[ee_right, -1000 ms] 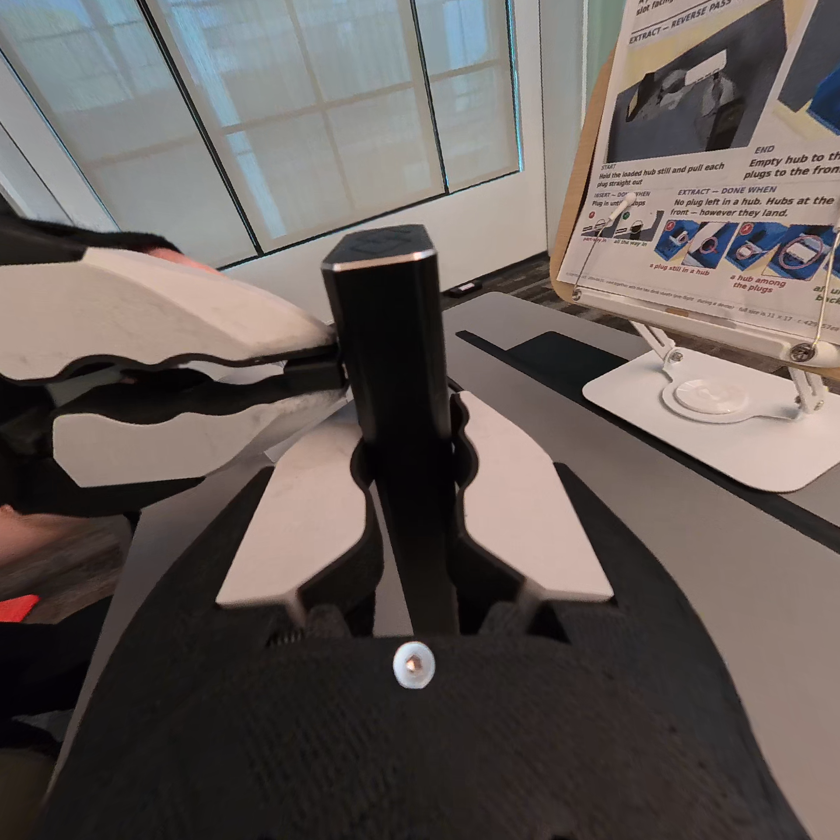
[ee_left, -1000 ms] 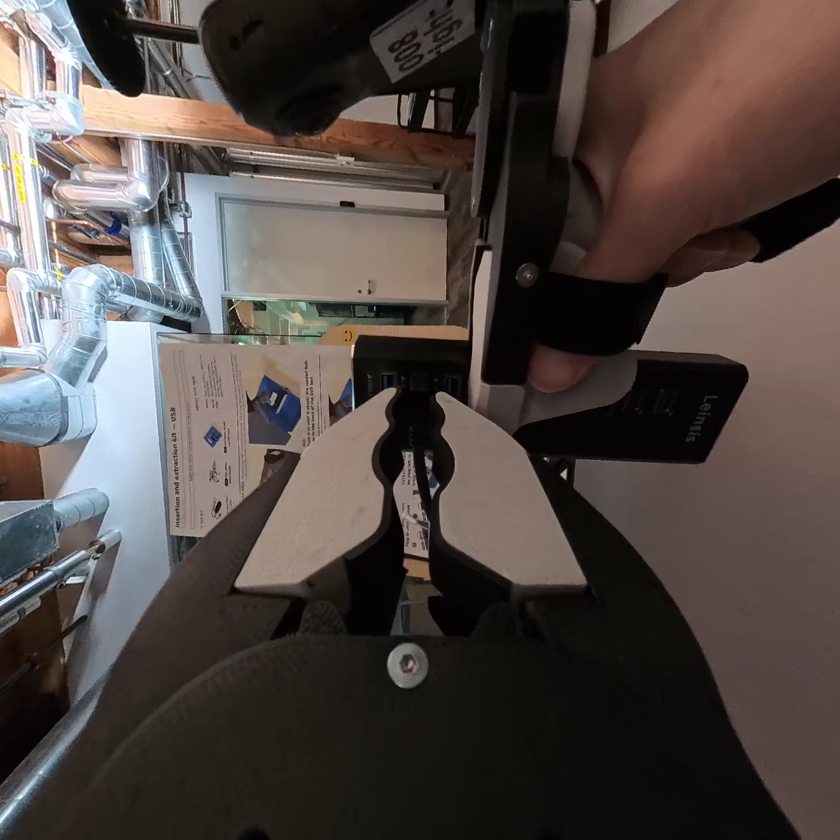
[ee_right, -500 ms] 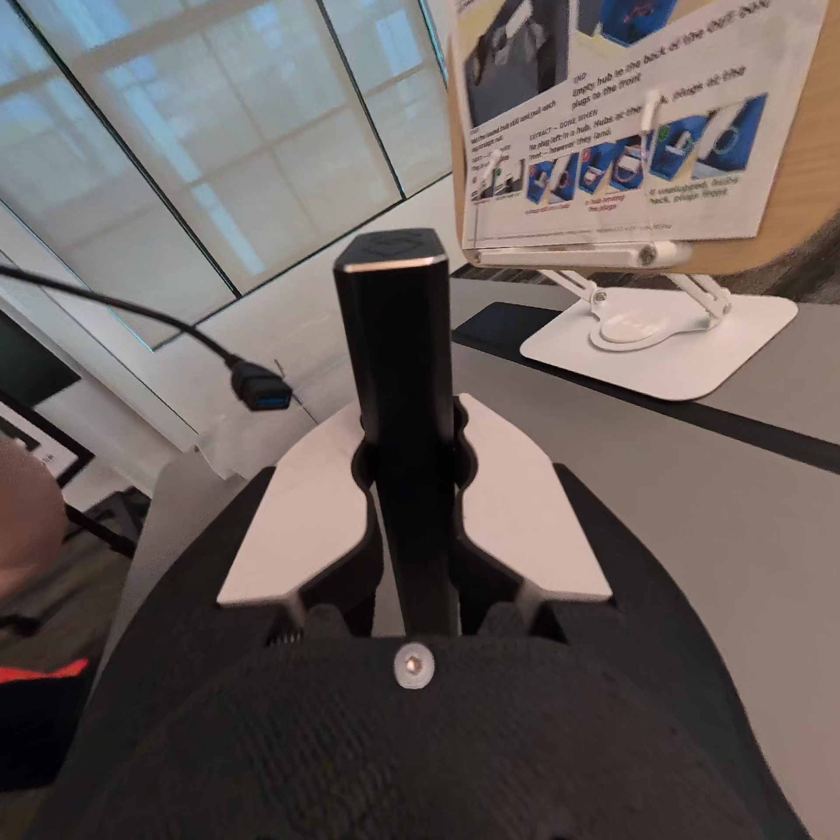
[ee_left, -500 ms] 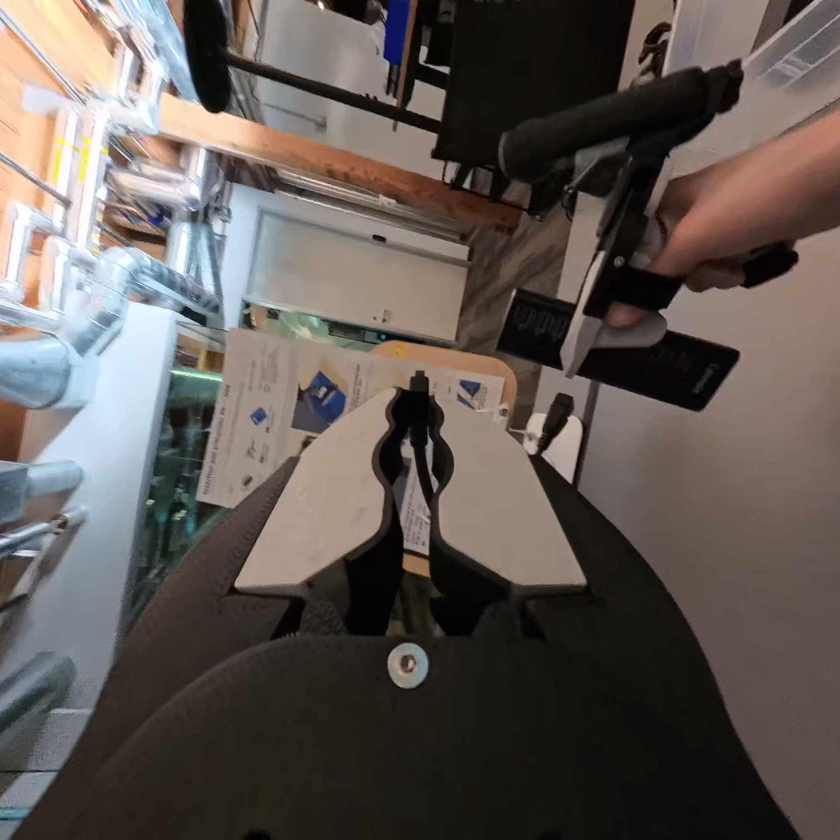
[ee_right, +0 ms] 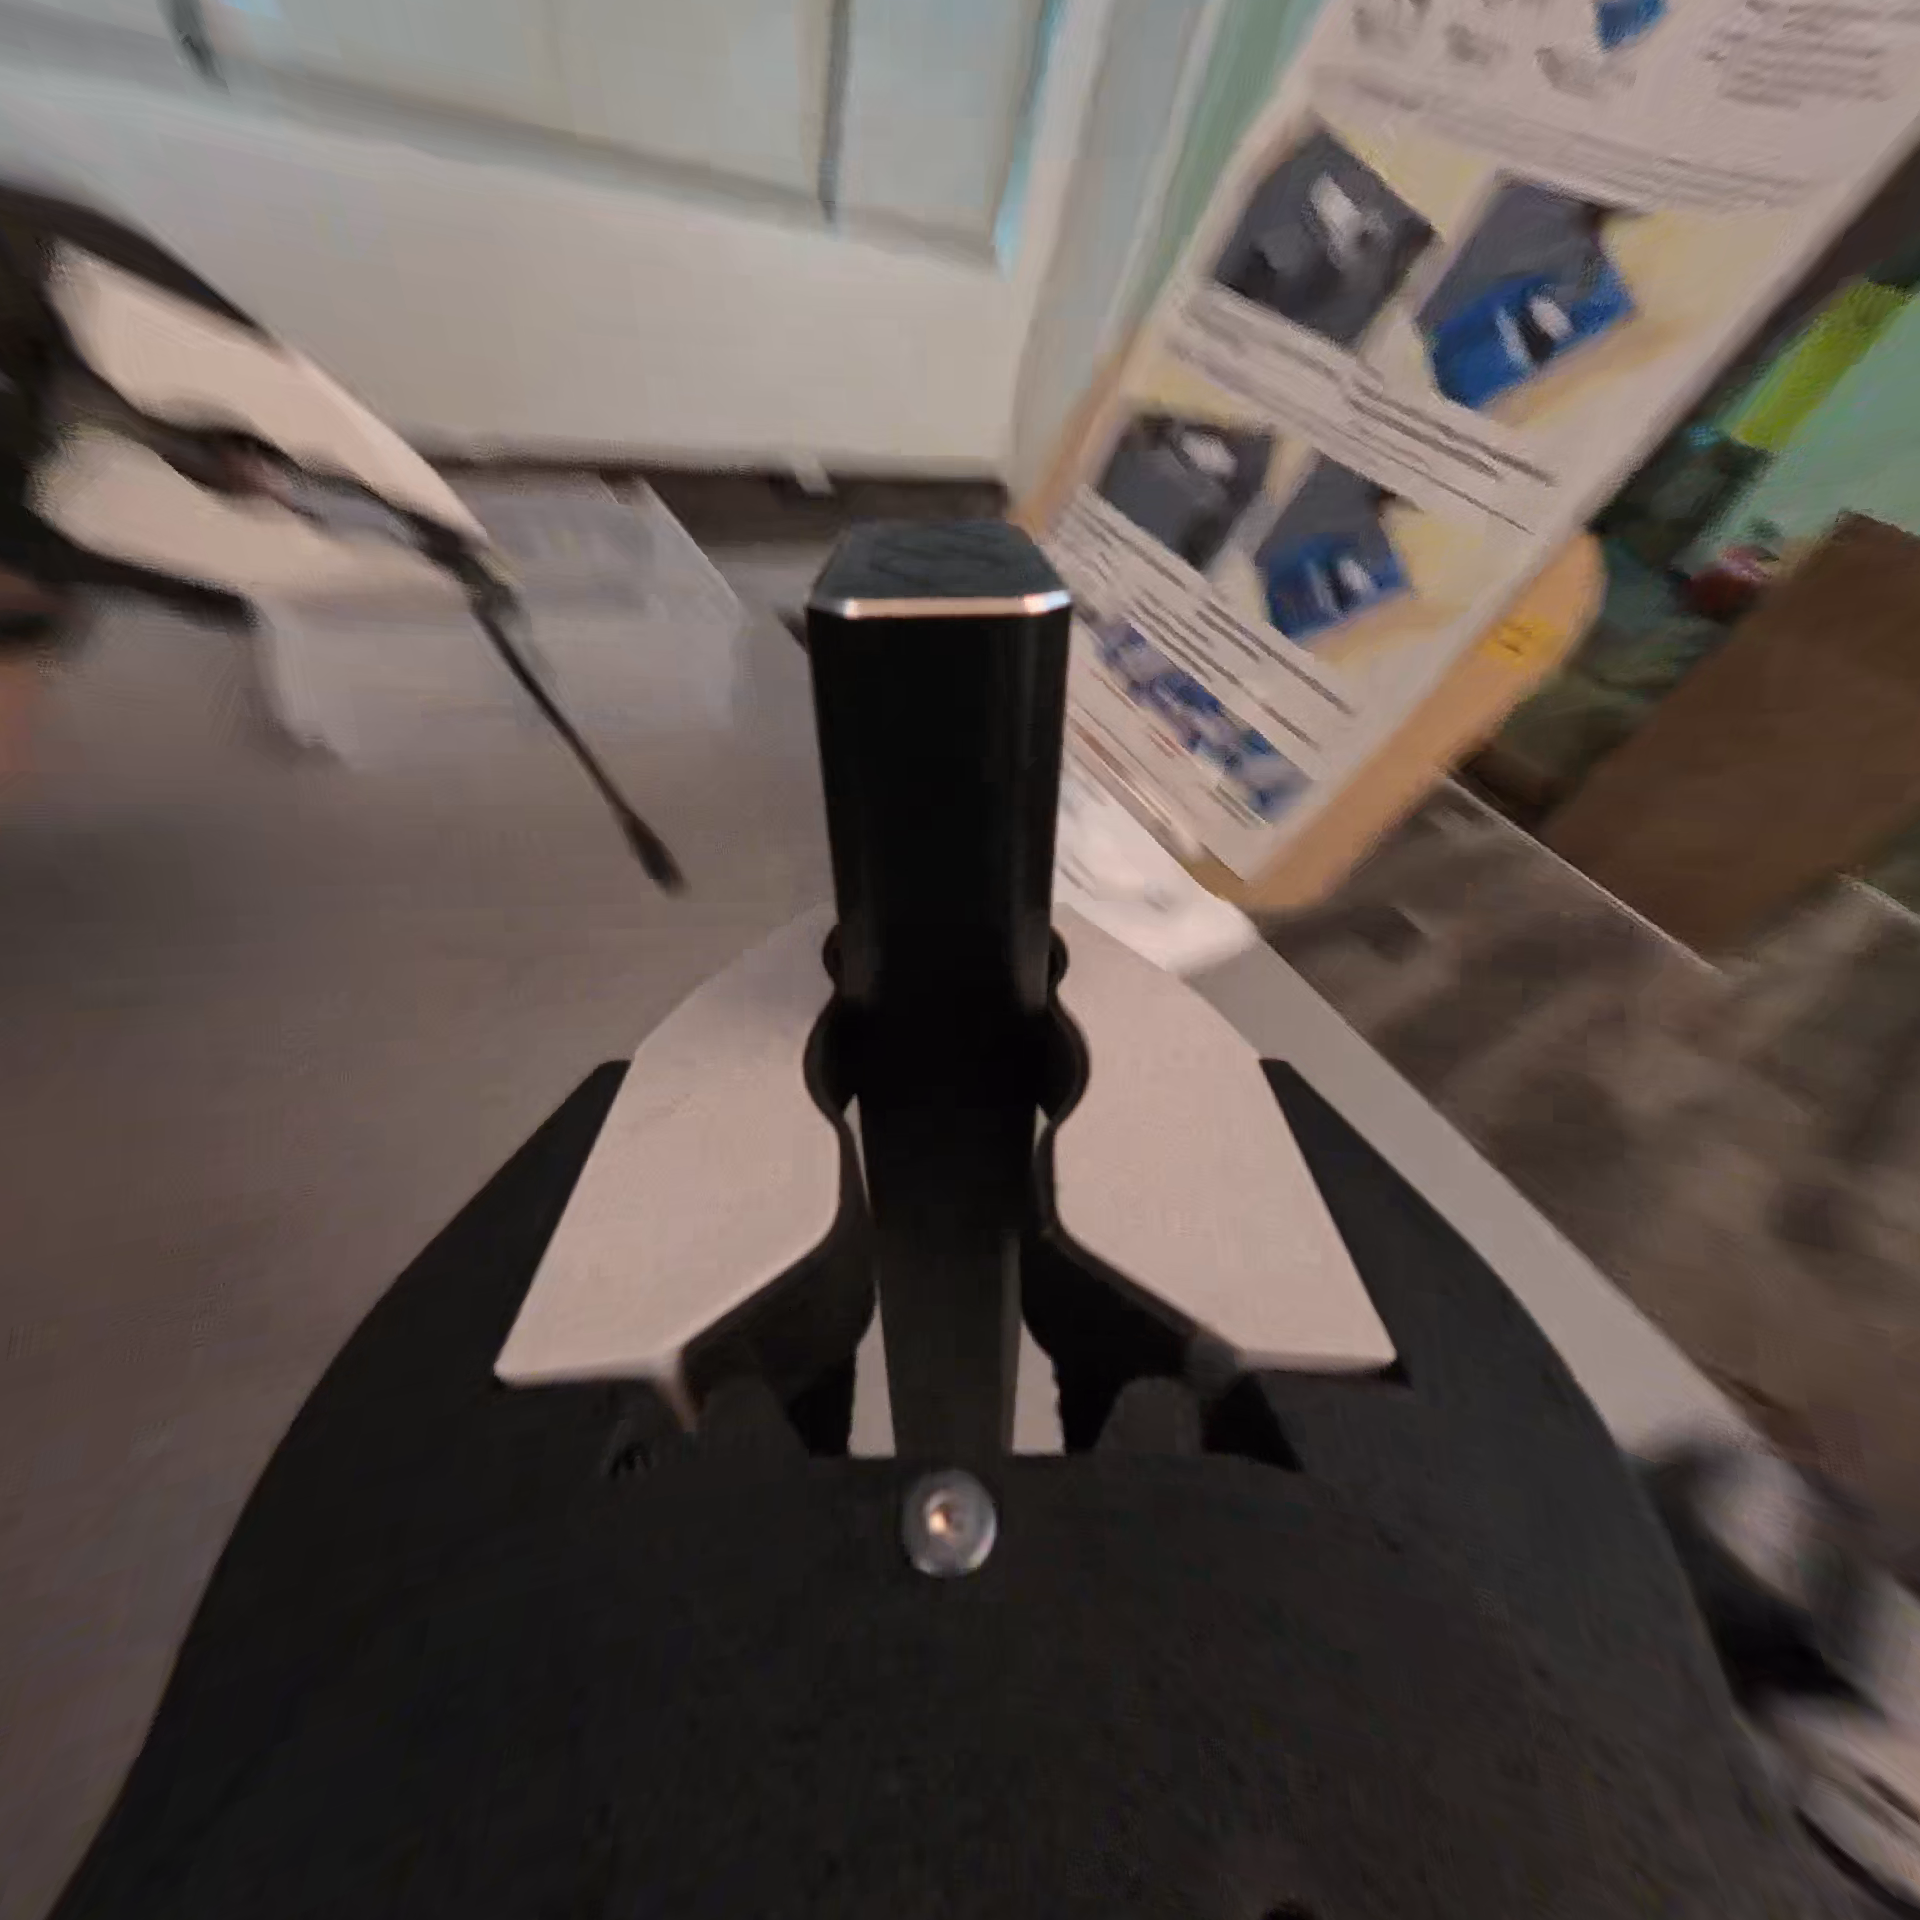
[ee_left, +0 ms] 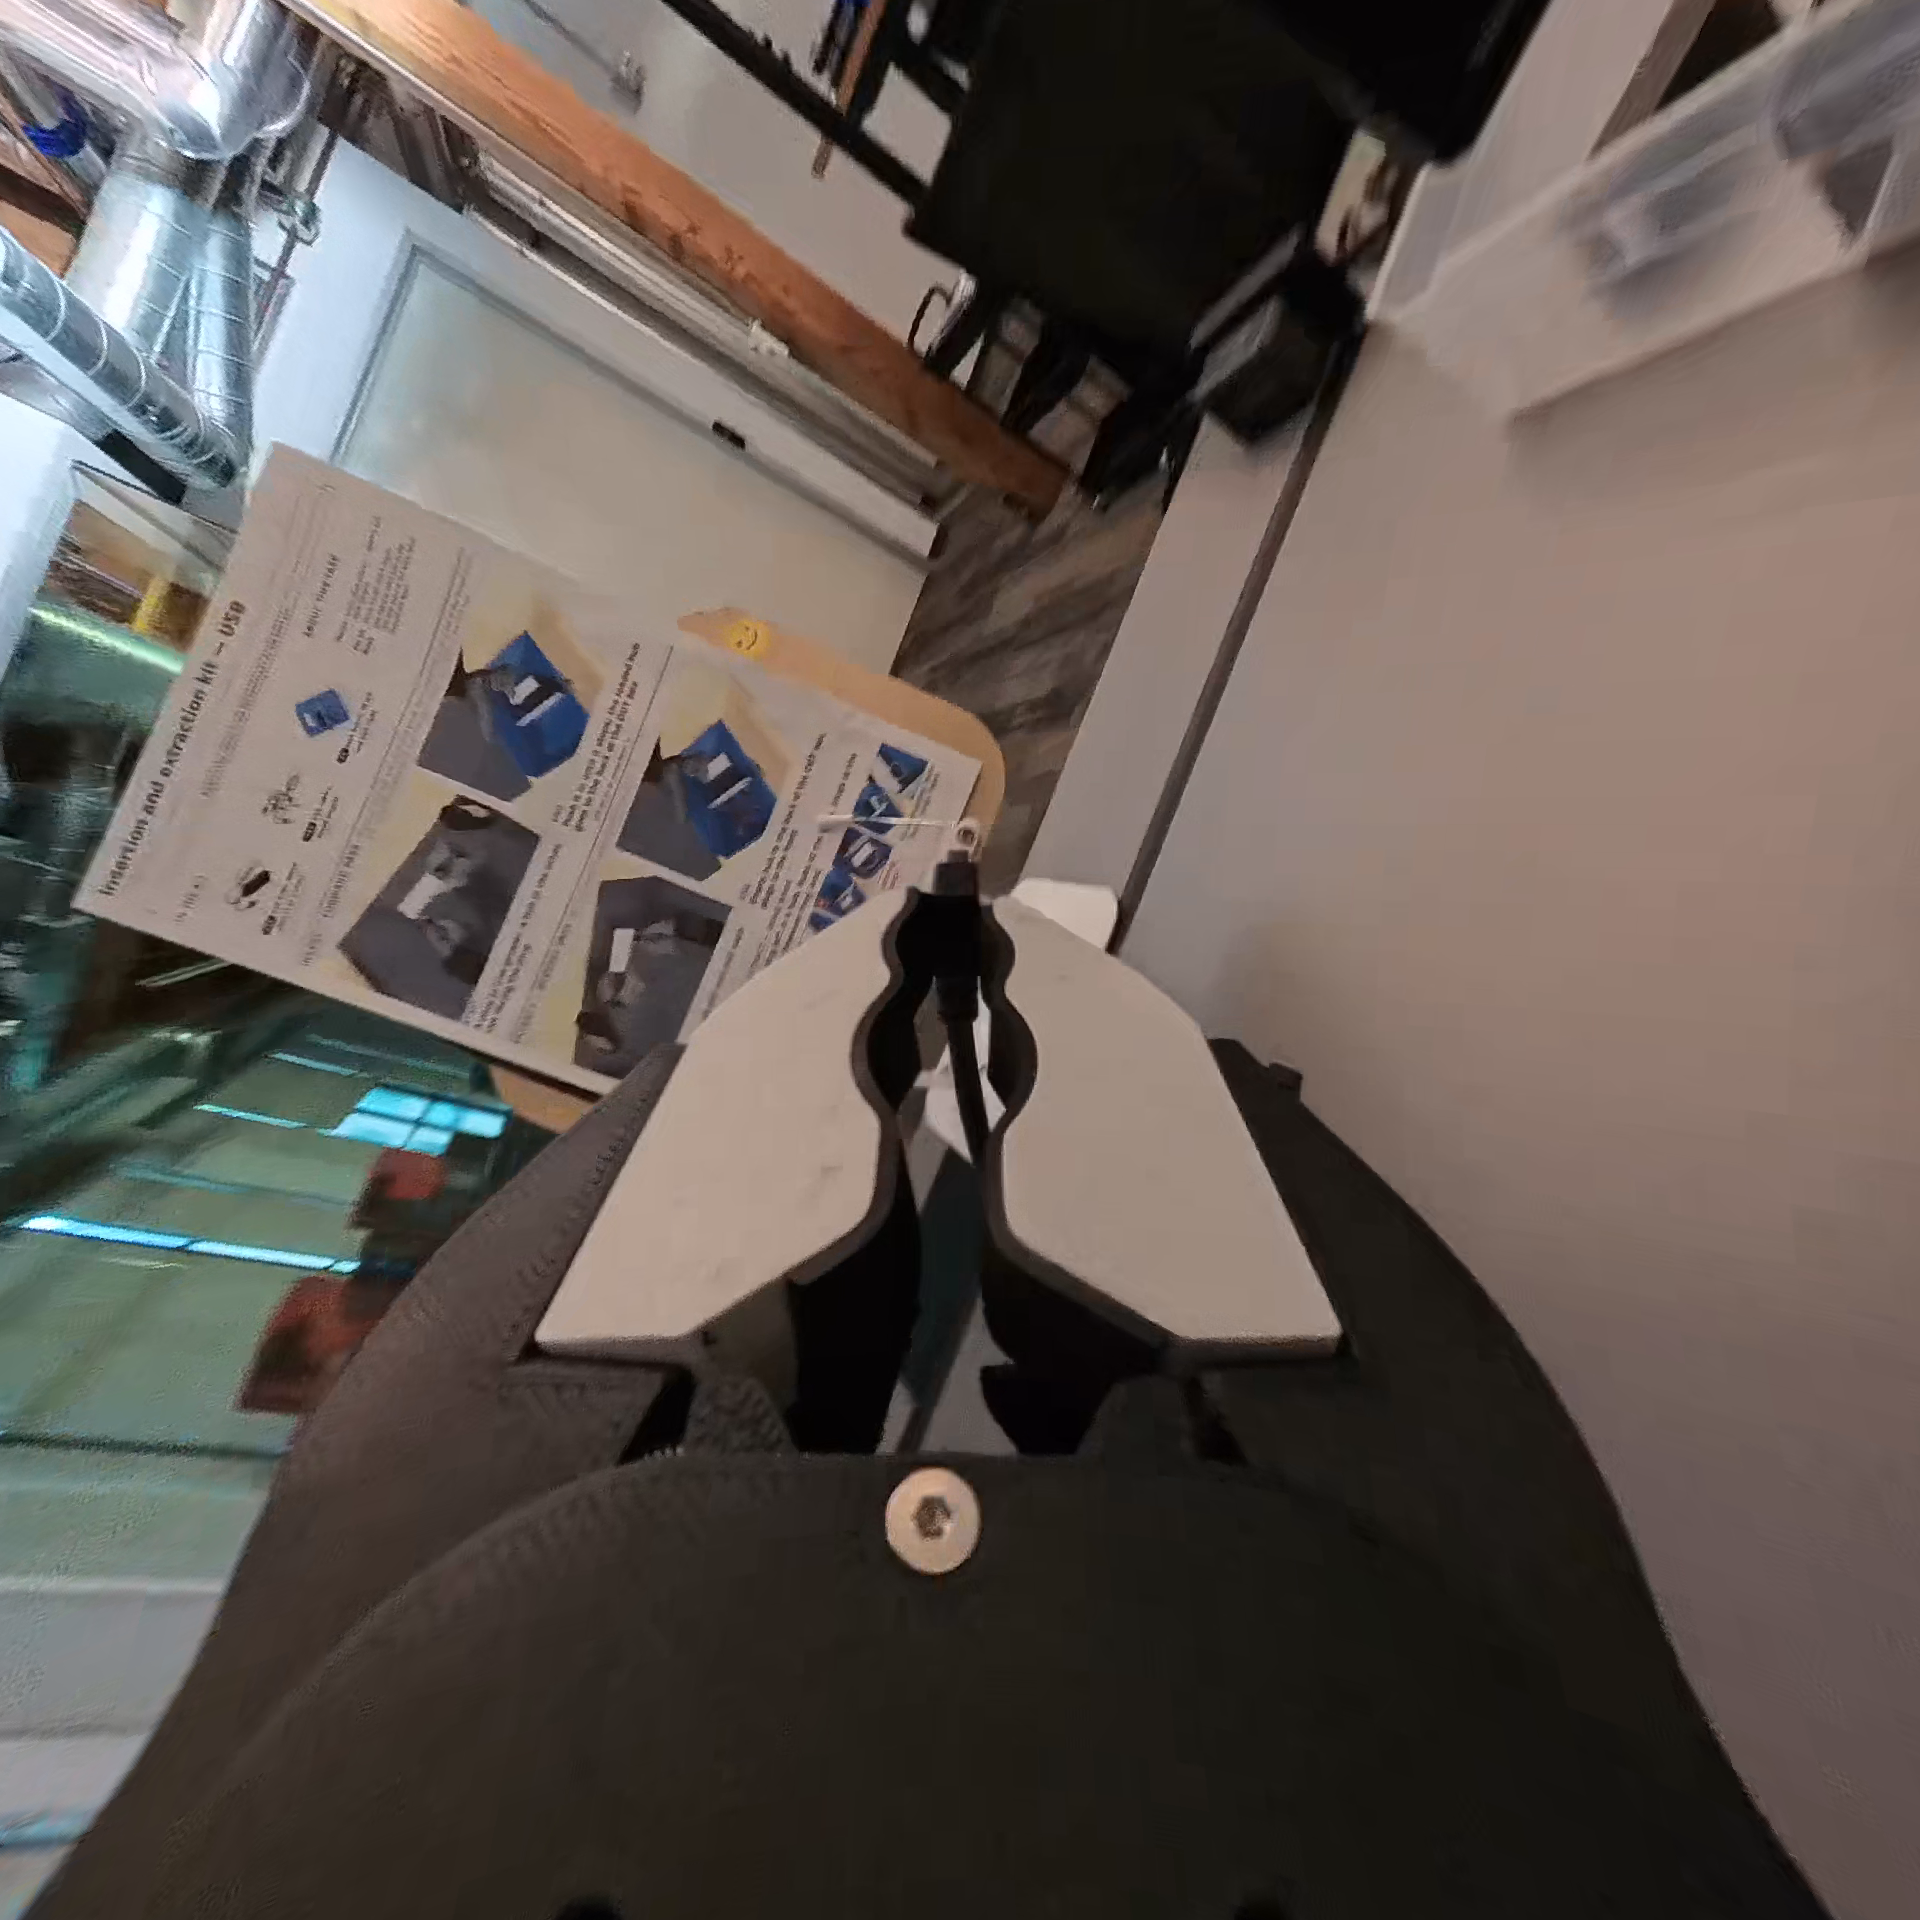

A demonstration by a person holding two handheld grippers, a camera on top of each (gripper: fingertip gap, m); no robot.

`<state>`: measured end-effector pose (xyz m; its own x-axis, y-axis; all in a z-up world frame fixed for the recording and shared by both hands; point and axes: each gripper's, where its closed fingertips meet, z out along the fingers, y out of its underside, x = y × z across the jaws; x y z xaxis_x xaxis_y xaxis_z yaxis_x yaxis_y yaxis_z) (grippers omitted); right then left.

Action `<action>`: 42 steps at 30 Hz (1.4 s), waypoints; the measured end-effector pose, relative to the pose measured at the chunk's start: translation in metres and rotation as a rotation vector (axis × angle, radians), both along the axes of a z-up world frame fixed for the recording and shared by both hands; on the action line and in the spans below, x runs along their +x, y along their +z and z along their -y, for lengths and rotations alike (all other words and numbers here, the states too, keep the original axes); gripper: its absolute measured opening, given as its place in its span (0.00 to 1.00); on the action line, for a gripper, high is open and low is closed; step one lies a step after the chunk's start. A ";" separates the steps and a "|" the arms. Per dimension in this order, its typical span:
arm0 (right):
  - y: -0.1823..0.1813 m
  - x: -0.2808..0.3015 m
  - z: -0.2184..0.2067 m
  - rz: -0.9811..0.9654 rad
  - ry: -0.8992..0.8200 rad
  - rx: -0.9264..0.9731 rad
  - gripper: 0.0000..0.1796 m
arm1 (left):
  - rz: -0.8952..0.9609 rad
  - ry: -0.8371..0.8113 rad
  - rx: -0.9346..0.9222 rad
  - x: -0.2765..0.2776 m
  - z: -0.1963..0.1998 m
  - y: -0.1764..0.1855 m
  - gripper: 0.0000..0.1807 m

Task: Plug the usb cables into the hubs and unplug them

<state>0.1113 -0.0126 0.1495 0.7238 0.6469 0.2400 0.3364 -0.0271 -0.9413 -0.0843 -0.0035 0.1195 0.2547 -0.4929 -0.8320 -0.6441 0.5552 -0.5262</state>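
Field notes, limits of view.

Landmark: instruction sheet (ee_right: 1340, 416) on its board.

- Right wrist view: whole picture smeared by motion. The sheet's photos read only as dark and blue patches; its top and right run off the picture's edge.
- Left of the sheet, the left gripper (ee_right: 478, 566) is a white-and-black streak, cut by the left edge; its cable (ee_right: 582, 748) trails down blurred, and the plug end cannot be made out.
- In front of the sheet, the hub (ee_right: 940, 831): lower part hidden between the jaws, port side not shown.
- Left wrist view: plug (ee_left: 954, 883) tip too small to tell; the cable runs back out of sight behind the jaws. Shelving right of the sheet is blurred.
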 end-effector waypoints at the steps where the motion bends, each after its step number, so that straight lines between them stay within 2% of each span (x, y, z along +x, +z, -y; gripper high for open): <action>1: -0.004 0.031 -0.007 0.122 -0.072 -0.028 0.16 | 0.032 -0.022 -0.018 0.000 0.001 0.002 0.04; 3: -0.032 0.103 -0.024 0.372 -0.191 -0.161 0.17 | 0.078 -0.066 -0.057 0.002 0.004 0.005 0.04; 6: -0.111 0.192 -0.023 0.630 -0.215 -0.462 0.17 | 0.127 -0.121 -0.085 0.010 0.006 0.010 0.04; 8: -0.161 0.227 -0.008 0.786 -0.165 -0.641 0.17 | 0.141 -0.126 -0.079 0.015 0.003 0.011 0.04; 10: -0.197 0.248 0.002 0.898 -0.128 -0.772 0.17 | 0.129 -0.130 -0.077 0.021 0.000 0.007 0.04; 15: -0.255 0.261 0.016 0.934 -0.004 -1.005 0.17 | 0.087 -0.117 -0.089 0.027 -0.011 -0.007 0.04; 20: -0.279 0.250 0.014 0.890 0.066 -1.072 0.18 | 0.105 -0.143 -0.165 0.033 -0.019 -0.015 0.04; 24: -0.261 0.256 0.008 0.935 0.002 -1.011 0.18 | 0.138 -0.170 -0.225 0.032 -0.020 -0.015 0.04; 26: -0.226 0.253 -0.005 0.904 -0.079 -0.865 0.19 | 0.183 -0.209 -0.274 0.030 -0.018 -0.010 0.04; 28: -0.172 0.226 -0.024 0.787 -0.171 -0.629 0.18 | 0.232 -0.275 -0.341 0.030 -0.010 -0.004 0.04; 29: -0.140 0.197 -0.031 0.686 -0.189 -0.474 0.18 | 0.251 -0.308 -0.376 0.030 -0.006 -0.002 0.04; 31: -0.071 0.099 -0.033 0.324 -0.088 -0.142 0.19 | 0.268 -0.368 -0.431 0.031 0.002 0.000 0.04; 33: -0.021 -0.006 -0.003 -0.059 0.165 0.072 0.19 | 0.274 -0.417 -0.460 0.032 0.011 0.002 0.04; 34: -0.010 -0.047 0.010 -0.208 0.274 0.129 0.18 | 0.278 -0.435 -0.465 0.032 0.015 0.003 0.04; 35: -0.010 -0.081 0.017 -0.304 0.345 0.115 0.18 | 0.279 -0.445 -0.463 0.032 0.019 0.005 0.04; 37: -0.034 -0.140 0.025 -0.342 0.474 -0.051 0.26 | 0.272 -0.458 -0.456 0.030 0.026 0.007 0.04; 39: -0.058 -0.176 0.016 -0.311 0.482 -0.120 0.27 | 0.259 -0.463 -0.448 0.027 0.032 0.009 0.04; 42: -0.065 -0.208 0.007 -0.342 0.460 -0.096 0.23 | 0.255 -0.492 -0.425 0.024 0.044 0.015 0.04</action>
<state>-0.0968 -0.0194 0.0845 0.3888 0.9207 -0.0331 0.0106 -0.0404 -0.9991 -0.0608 -0.0473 0.1344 0.0800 -0.8706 -0.4855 -0.1978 0.4635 -0.8637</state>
